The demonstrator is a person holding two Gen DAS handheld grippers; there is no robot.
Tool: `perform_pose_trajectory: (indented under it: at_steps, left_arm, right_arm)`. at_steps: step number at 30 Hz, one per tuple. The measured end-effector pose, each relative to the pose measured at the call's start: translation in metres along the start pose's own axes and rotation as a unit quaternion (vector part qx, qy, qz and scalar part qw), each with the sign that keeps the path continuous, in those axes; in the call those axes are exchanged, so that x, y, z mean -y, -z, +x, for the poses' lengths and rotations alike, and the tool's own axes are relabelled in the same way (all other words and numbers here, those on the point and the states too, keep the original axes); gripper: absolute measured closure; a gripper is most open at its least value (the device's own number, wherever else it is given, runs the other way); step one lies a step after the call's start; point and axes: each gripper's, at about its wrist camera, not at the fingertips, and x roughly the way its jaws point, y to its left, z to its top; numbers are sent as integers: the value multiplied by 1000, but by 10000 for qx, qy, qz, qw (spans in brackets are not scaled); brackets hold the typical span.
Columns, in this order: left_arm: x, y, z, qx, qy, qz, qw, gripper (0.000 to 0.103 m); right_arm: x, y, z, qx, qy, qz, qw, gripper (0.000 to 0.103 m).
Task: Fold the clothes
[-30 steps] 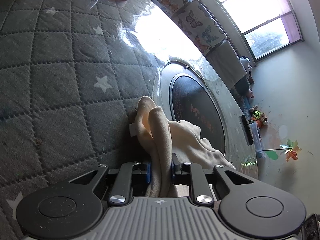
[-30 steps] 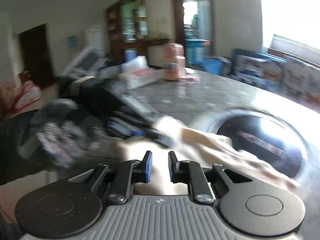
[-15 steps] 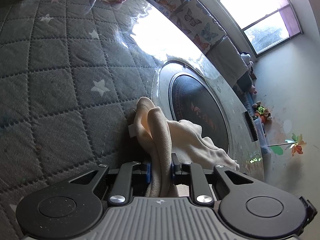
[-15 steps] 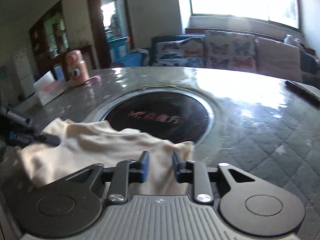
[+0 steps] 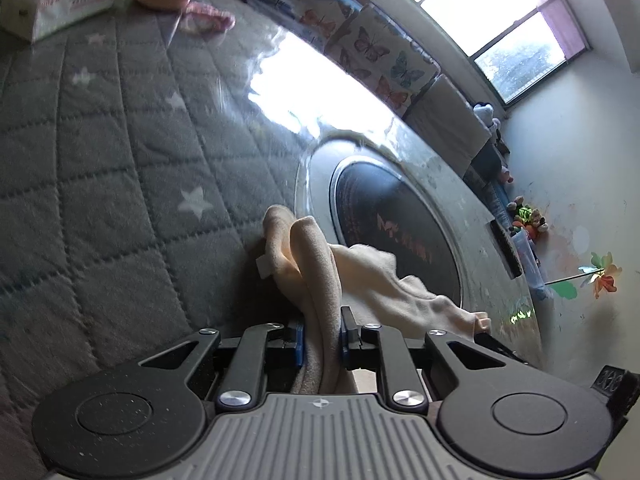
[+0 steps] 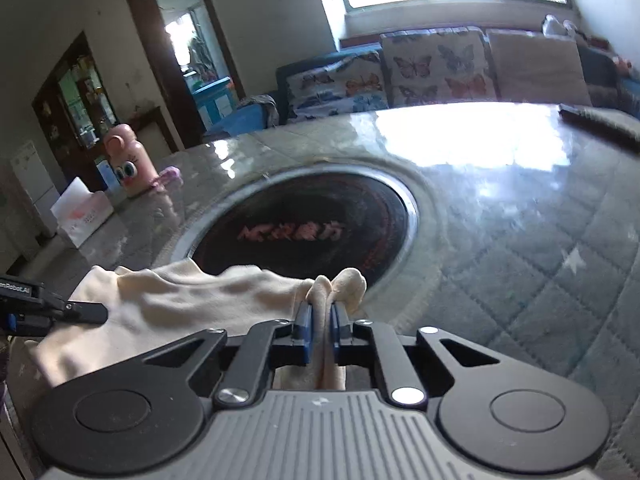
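Observation:
A cream garment (image 5: pixel 372 276) lies crumpled on the grey quilted star-patterned table cover (image 5: pixel 100 168), at the rim of a round black inset plate. My left gripper (image 5: pixel 322 320) grips a bunched fold of it; its jaws are closing a little tighter on the cloth. In the right wrist view the same cream garment (image 6: pixel 192 300) stretches leftward to the left gripper (image 6: pixel 80 312). My right gripper (image 6: pixel 320 314) pinches the garment's other bunched corner, and its jaws are closing with the cloth pressed between the pads.
The round black inset plate (image 6: pixel 304 224) sits mid-table in a metal ring. At the far side stand a tissue box (image 6: pixel 80 216), a pink cartoon bottle (image 6: pixel 128 160) and a small pink cloth (image 5: pixel 204 20). A dark flat item (image 6: pixel 596 118) lies far right.
The right gripper swung across to the garment's far corner, opened around it and closed on the cloth. The left gripper kept its hold, rolling slightly.

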Motion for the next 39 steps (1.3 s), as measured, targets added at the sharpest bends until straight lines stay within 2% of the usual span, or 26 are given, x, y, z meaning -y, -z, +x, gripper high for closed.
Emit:
perform_pose_trajectory:
  at_steps: [5,9,19,23,26,28,30,33,39]
  left_arm:
    - [-7,-12,-27,381,-42,67,9992,86]
    - [-25,-25,-50,691,-198,-9,9974,86]
    - [-72,-66,-89,1219,-824,-207,9889,86]
    - [-88,-68,-85,1171,-1249,-230,9850,84]
    - [-99,-69,-87,1196,-1511,-255,9809,73]
    - [-102,-70,-92,1246,-1570,-238,9794,71]
    - [-97,-73,-92,1300,-1563,-122,9790,71]
    - [-83,-77,-83,1261,-1366,101,9825,71]
    - [-64,-89,-38,933,-1021,288,9900,73]
  right_arm:
    - [-31,-24,-3,209,-271,-342,9988,96]
    - [-60,-43,12,270,-494,-592,9967,96]
    - [-133,-83,76,225,-1037,-1031,9890,96]
    - [-149,-88,108,14,-1025,-1144,9881,95]
    - [-157,-85,126,-98,-745,-1307,9886,92]
    - [-158,-85,129,-115,-732,-1319,9885,92]
    - [-163,-85,130,-127,-801,-1369,9873,92]
    - [-179,-84,134,-202,-1047,-1609,9812,91]
    - [-211,-74,159,-460,-1390,-1910,9706,86]
